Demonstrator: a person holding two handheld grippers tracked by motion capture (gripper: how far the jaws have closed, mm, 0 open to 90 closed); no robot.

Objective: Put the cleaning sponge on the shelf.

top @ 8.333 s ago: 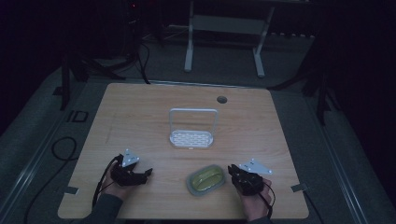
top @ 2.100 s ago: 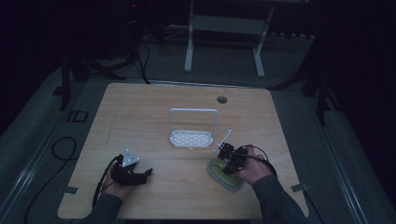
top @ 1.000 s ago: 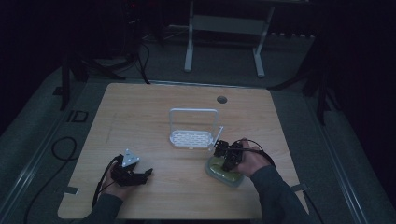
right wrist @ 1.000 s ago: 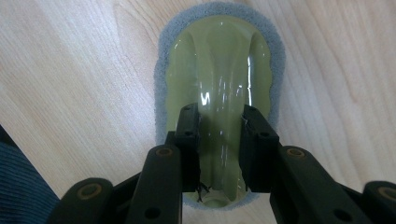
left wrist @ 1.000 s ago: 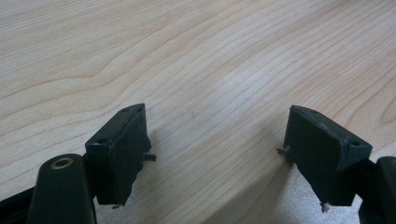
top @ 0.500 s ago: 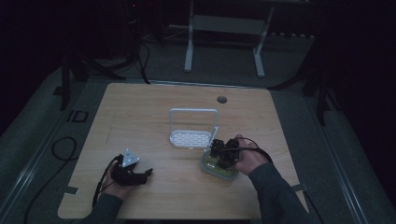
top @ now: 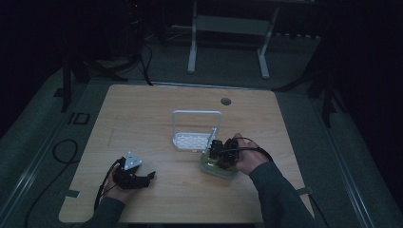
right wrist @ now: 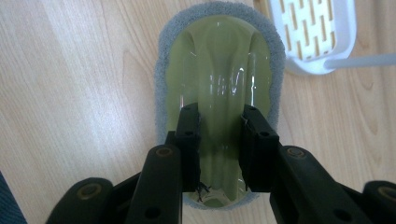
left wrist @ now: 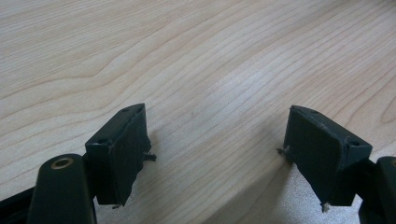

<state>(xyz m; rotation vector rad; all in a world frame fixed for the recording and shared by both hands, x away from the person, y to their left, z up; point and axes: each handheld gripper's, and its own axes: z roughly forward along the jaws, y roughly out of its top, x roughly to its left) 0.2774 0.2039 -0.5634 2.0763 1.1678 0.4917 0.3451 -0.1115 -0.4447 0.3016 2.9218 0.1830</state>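
The right gripper (right wrist: 219, 149) was clenched on the raised green handle of the scrubber (right wrist: 219, 60), which lay on the table (top: 142, 109) just beside the white rack (top: 196, 135), so any placing remained undone. The left gripper (left wrist: 233, 154) rested spread, grasping nothing.

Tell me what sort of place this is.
Probably a lab or workshop set up for recording handling tasks, not a kitchen. A plain wooden table stands in a dark room, cables trail over the grey floor, and a metal stand sits behind. A person's hand works a gripper.
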